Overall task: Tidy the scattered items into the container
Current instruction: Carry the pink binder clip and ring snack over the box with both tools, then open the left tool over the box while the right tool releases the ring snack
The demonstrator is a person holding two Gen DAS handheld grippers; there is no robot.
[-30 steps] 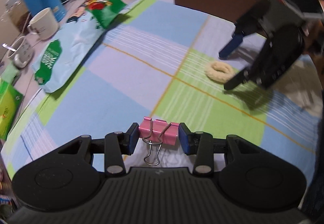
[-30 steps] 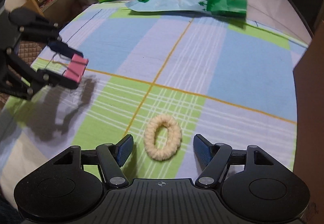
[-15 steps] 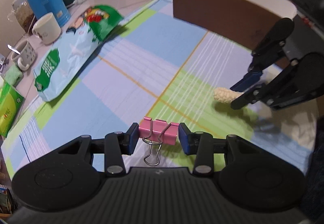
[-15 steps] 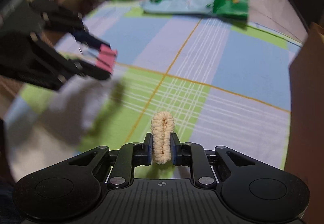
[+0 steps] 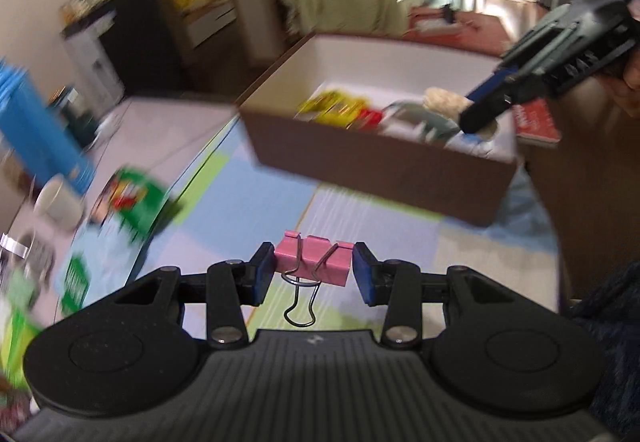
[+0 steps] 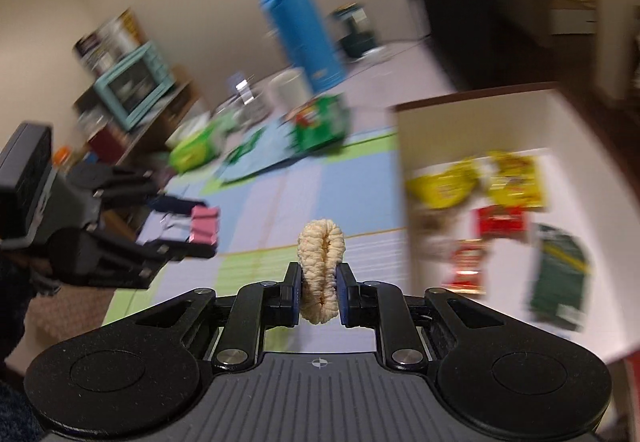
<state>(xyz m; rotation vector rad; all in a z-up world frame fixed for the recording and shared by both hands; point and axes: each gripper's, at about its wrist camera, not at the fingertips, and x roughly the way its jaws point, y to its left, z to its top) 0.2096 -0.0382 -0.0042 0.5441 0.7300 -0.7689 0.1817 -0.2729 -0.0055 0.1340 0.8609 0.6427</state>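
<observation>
My left gripper [image 5: 314, 272] is shut on a pink binder clip [image 5: 314, 260], held in the air short of the brown box [image 5: 372, 166]. The same clip [image 6: 205, 225] shows at the left of the right wrist view, in the left gripper [image 6: 196, 242]. My right gripper [image 6: 319, 292] is shut on a cream hair tie [image 6: 321, 266], squeezed upright between the pads. In the left wrist view the right gripper [image 5: 480, 110] hangs over the box's open top with the hair tie [image 5: 442, 100]. The box [image 6: 480, 202] has a white inside and holds several snack packets.
A checked cloth [image 5: 248, 226] covers the table. At its far side lie a green and pale-blue snack bag [image 6: 312, 126], a green tissue pack [image 6: 192, 152], a white mug [image 6: 290, 92] and a blue thermos [image 6: 302, 30]. A red book [image 5: 536, 120] lies beside the box.
Both grippers have risen and swung toward the box. The right gripper has carried the hair tie from the cloth to above the box opening; the left still holds the clip.
</observation>
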